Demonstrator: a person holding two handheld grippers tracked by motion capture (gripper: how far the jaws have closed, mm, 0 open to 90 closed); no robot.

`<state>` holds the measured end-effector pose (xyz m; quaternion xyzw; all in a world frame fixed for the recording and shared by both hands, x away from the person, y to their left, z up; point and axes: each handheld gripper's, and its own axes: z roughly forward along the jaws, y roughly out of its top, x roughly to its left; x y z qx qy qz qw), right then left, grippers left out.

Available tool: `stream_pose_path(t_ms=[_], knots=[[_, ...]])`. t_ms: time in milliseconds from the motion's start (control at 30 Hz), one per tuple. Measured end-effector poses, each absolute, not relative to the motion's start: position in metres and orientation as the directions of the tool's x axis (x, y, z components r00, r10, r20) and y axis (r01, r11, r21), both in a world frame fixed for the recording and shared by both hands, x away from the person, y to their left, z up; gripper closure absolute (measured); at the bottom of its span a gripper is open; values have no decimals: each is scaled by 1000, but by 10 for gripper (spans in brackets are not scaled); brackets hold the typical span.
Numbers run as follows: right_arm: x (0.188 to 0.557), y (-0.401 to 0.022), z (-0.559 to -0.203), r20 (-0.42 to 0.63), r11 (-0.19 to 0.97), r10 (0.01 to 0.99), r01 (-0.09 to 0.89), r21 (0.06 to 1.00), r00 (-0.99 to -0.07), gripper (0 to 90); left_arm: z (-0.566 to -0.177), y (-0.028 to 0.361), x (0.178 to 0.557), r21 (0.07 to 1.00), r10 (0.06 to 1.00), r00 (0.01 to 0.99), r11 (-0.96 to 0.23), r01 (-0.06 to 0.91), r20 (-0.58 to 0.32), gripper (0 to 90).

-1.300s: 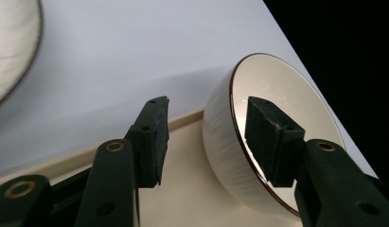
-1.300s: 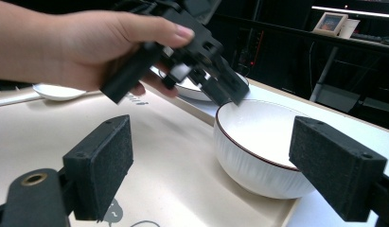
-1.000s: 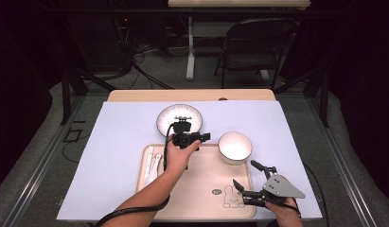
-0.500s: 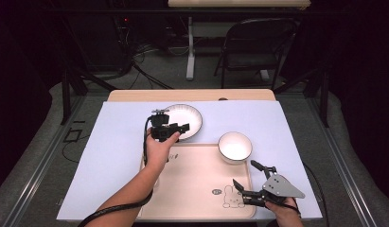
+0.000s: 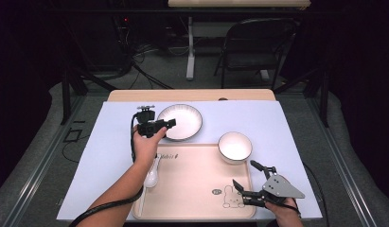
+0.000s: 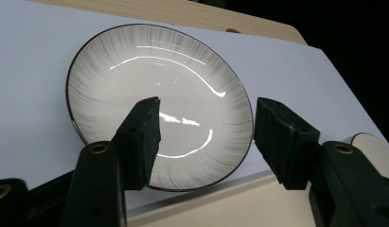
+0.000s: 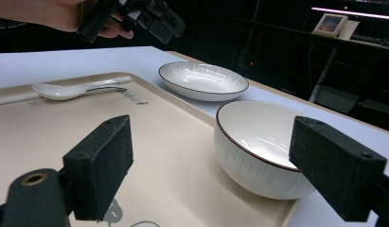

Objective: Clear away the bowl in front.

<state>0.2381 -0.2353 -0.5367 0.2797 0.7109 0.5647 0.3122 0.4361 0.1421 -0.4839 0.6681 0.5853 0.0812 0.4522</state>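
A white ribbed plate [image 5: 182,120] with a dark rim lies on the pale blue mat behind the tray. My left gripper [image 5: 169,124] hovers at the plate's left rim, open, nothing between its jaws. In the left gripper view the plate [image 6: 159,85] lies beyond the open gripper [image 6: 206,137]. A white bowl [image 5: 234,146] stands at the back right corner of the beige tray [image 5: 192,189]. My right gripper [image 5: 244,174] rests open near the tray's front right, pointing at the bowl [image 7: 263,142]. A white spoon [image 5: 151,177] lies on the tray's left side.
The mat [image 5: 97,156] covers a wooden table [image 5: 192,94], with bare room at left and at far right. A rabbit drawing [image 5: 232,198] marks the tray's front right. A folding chair [image 5: 253,47] and a desk leg stand beyond the table on the dark floor.
My left gripper has moved left and a little away from me, from above the tray's back edge to the plate's left rim. The right gripper has stayed put.
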Motion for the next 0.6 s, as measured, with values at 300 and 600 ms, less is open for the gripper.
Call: stream_pose_path(t_ms=[300, 600], knots=[[238, -235, -537, -128, 206, 750, 45, 977, -649, 139, -481, 158, 439, 707, 875, 268, 110, 699, -402, 418], [238, -235, -537, -133, 210, 750, 43, 977, -648, 140, -481, 173, 442, 705, 888, 226, 141, 695, -401, 413]])
